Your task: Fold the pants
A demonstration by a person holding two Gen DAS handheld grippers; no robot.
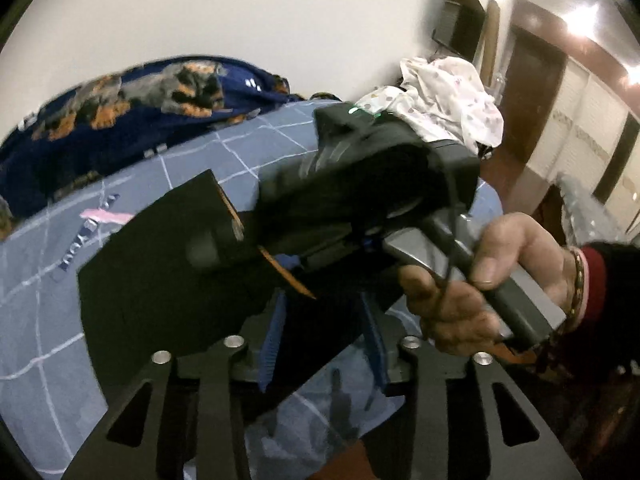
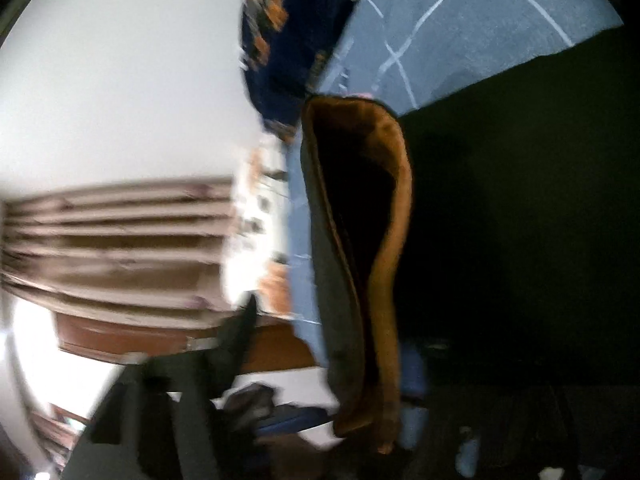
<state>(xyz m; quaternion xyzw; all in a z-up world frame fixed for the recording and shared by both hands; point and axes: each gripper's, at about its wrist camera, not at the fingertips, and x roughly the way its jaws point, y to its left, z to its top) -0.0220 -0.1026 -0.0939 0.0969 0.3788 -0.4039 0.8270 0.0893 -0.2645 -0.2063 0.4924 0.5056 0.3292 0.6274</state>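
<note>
Dark pants (image 1: 152, 264) with tan lining lie flat on the blue checked bed (image 1: 48, 320). Left gripper (image 1: 324, 344) straddles cloth, grip unclear; right gripper (image 1: 276, 248) likewise, one hem gaping.

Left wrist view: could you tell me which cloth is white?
The crumpled spotted cloth farthest back; the pants are black, the blanket navy.

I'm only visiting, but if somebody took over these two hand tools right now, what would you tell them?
Left gripper: jaws apart over black cloth; grip unclear.
Right gripper: blurred, seems closed on the brown-lined edge of the black pants.
Pants: mostly spread on the blue checked sheet.
Done: no finished fold visible.
Left: carry the held edge over and fold.
</note>
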